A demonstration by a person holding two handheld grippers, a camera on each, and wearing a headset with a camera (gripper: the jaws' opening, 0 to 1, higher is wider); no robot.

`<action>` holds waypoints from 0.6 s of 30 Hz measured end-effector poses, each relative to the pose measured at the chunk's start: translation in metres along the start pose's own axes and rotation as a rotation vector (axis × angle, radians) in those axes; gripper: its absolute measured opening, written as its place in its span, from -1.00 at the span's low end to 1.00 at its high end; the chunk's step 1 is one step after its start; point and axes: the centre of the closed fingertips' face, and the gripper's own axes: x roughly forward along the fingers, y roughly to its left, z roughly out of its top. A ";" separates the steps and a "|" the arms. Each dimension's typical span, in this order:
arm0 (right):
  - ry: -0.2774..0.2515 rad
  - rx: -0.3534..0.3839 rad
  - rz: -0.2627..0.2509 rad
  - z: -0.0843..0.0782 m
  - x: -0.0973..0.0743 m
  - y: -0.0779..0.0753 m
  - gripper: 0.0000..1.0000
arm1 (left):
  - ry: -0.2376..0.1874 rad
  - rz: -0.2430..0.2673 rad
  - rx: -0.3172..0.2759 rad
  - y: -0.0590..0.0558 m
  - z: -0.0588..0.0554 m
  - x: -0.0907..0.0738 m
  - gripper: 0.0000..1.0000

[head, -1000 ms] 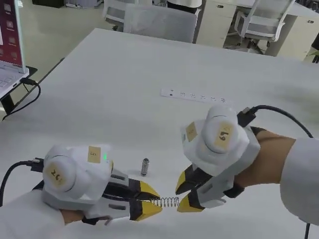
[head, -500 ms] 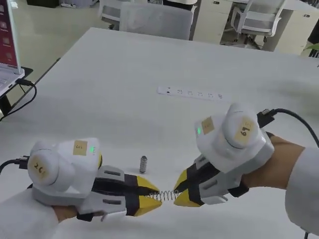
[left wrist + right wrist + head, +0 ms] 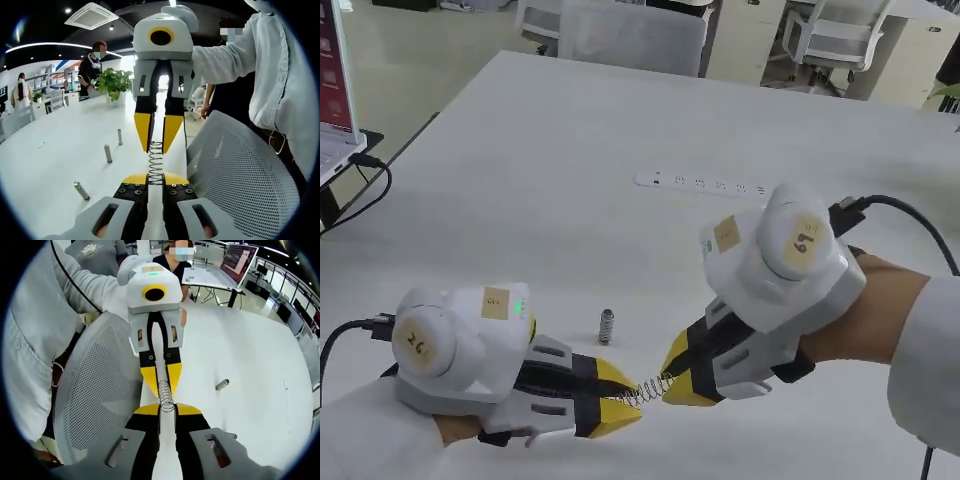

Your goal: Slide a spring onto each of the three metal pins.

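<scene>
The spring (image 3: pixel 650 387) is off the counter, held in the air between your two hand-held grippers, low and near you in the head view. Compared with a second ago, it has moved left. The bare length of pin that then showed between the left jaws and the first coil is now covered, and the coils reach the left tips. The gap between the two grippers has narrowed accordingly. Treat this as the spring running onto the pin. Seating is under way but not finished, since the spring's right end is not yet released.

The left hand-held gripper (image 3: pixel 630 402) is clenched. Going by the earlier picture, it holds the pin by its left end, though the pin itself is now hidden in the coils. The right hand-held gripper (image 3: pixel 672 380) is clenched on the spring's right end; in the left gripper view its yellow tips flank the last coils.

Just beyond the jaws, a standing pin (image 3: pixel 607 326) already wearing coils rests upright on the counter (image 3: pixel 570 150). The left gripper view shows a second standing pin (image 3: pixel 108 153), also coiled, and a third standing pin (image 3: pixel 120 136), too small to judge. Check that one before you go on.
</scene>
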 end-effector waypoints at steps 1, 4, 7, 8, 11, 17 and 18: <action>0.000 -0.003 0.002 0.001 0.000 0.000 -0.84 | 0.002 0.000 0.001 0.000 -0.001 0.001 -0.96; -0.005 -0.013 0.005 0.006 -0.001 0.001 -0.84 | 0.006 -0.001 0.003 0.000 -0.002 0.003 -0.96; -0.009 -0.021 0.007 0.010 -0.001 0.002 -0.84 | 0.004 -0.002 0.003 -0.001 -0.001 0.004 -0.96; -0.008 -0.023 0.007 0.011 -0.001 0.002 -0.84 | 0.004 -0.003 0.002 0.000 -0.002 0.004 -0.96; -0.007 -0.030 0.006 0.011 -0.001 0.002 -0.84 | 0.002 -0.001 0.003 0.000 -0.001 0.005 -0.96; -0.010 -0.032 0.009 0.011 -0.001 0.001 -0.83 | -0.014 0.001 -0.001 0.001 0.000 0.002 -0.96; -0.013 -0.035 0.009 0.011 -0.001 0.001 -0.83 | -0.019 0.002 -0.002 0.001 0.000 0.002 -0.96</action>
